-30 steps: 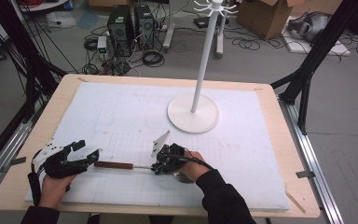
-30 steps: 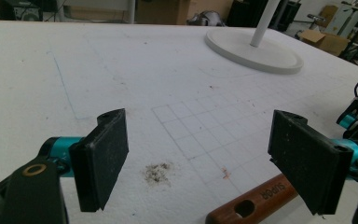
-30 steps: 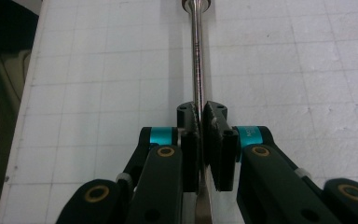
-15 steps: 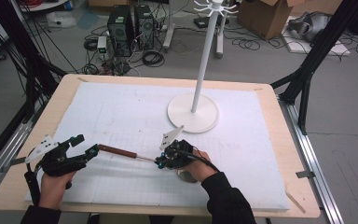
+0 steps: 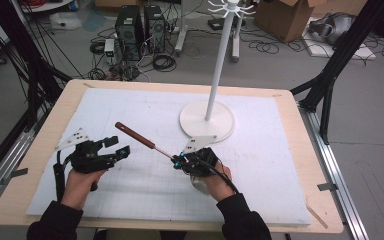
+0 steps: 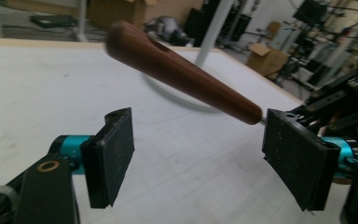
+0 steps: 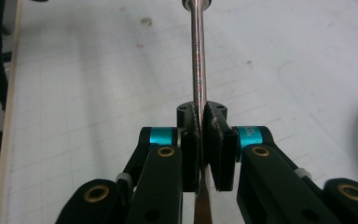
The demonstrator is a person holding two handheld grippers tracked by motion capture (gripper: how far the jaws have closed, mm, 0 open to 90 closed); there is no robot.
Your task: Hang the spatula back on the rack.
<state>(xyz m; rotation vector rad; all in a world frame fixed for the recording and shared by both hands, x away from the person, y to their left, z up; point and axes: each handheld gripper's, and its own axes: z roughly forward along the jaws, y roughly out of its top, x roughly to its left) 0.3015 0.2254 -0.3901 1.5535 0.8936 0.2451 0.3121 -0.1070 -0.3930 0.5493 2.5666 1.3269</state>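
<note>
A tool with a brown wooden handle and a thin metal shaft is held above the white mat. My right gripper is shut on the shaft, and the handle points away to the upper left. My left gripper hovers just in front of the handle's end. Its jaws stand wide apart and have just been closing a little. In the left gripper view the handle passes above and beyond the left gripper, touching neither pad.
A white hook stand rises from its round base at the mat's far middle, just beyond the right hand. The white mat covers a wooden table. Computers and cables lie on the floor behind.
The tool has swung from lying level between the grippers to pointing up and left. The right hand carried it right and away, and the left gripper rose and shifted right.
</note>
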